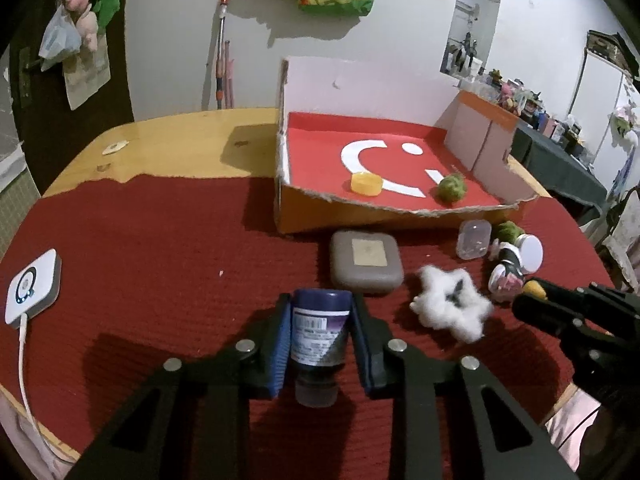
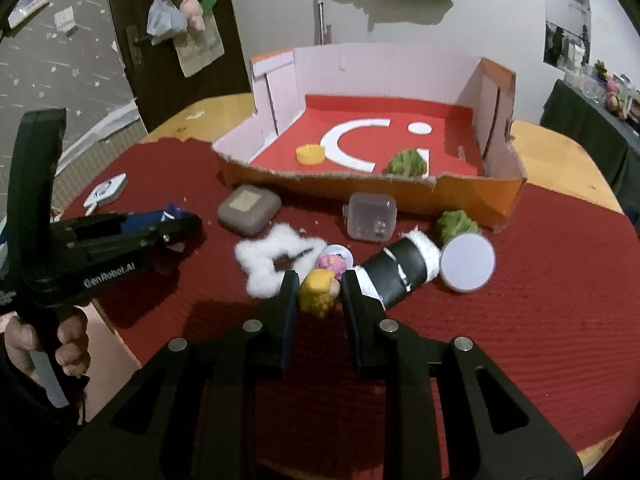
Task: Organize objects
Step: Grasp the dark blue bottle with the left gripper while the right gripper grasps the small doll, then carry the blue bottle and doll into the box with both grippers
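My left gripper (image 1: 320,312) is shut on a small dark purple bottle (image 1: 319,332) with a white label, lying along the fingers just above the red mat. In the right wrist view that gripper (image 2: 176,220) shows at the left, held by a hand. My right gripper (image 2: 318,284) is shut on a yellow-haired toy figure (image 2: 318,294). The orange cardboard box (image 1: 360,220) with a red floor stands behind; inside lie a yellow cap (image 1: 365,184) and a green fuzzy ball (image 1: 451,188).
On the mat lie a grey flat case (image 1: 366,261), a white cotton tuft (image 1: 452,306), a clear plastic box (image 2: 371,217), a black roll with a white disc (image 2: 466,263), and another green ball (image 2: 456,224). A white charger (image 1: 33,286) sits at left.
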Demonstrator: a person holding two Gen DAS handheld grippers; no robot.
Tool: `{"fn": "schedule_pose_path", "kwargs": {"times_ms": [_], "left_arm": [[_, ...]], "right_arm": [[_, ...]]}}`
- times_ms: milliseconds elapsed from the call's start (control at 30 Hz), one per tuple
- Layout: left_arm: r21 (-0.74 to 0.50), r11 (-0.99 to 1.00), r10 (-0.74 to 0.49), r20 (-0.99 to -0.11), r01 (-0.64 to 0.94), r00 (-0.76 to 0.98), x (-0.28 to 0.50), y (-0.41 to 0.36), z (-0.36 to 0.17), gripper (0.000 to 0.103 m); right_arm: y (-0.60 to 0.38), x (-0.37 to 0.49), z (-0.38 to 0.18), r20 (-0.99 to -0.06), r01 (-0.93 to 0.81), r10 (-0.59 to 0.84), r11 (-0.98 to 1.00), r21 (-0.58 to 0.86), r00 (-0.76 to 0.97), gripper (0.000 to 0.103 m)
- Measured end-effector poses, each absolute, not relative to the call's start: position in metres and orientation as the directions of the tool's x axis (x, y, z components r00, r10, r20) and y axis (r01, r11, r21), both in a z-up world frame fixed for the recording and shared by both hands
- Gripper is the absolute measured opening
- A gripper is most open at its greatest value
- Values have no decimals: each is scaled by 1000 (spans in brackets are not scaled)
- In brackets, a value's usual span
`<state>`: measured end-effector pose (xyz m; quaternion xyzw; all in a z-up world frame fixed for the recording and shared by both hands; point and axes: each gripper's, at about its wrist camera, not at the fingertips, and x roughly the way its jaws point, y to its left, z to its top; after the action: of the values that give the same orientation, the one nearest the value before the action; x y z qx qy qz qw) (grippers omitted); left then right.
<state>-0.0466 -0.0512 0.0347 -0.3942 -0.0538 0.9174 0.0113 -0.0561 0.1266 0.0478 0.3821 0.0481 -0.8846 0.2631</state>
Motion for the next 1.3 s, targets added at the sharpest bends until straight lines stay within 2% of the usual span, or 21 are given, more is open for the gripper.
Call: {"fn": "schedule_pose_path", "kwargs": {"times_ms": [200, 767, 1300], "left_arm": [[-108, -994, 77, -710, 1, -700, -43, -46, 40, 29], [-105, -994, 94, -707, -27, -701, -41, -38, 45, 29], [-86, -992, 122, -653, -87, -747, -62, -27, 81, 29]], "right_arm": [[131, -52, 61, -676, 503, -446, -855, 126, -587, 21], [129, -51, 60, -677, 517, -457, -846, 131, -576, 21], [126, -65, 85, -649, 536, -470, -837, 112, -598, 21]]}}
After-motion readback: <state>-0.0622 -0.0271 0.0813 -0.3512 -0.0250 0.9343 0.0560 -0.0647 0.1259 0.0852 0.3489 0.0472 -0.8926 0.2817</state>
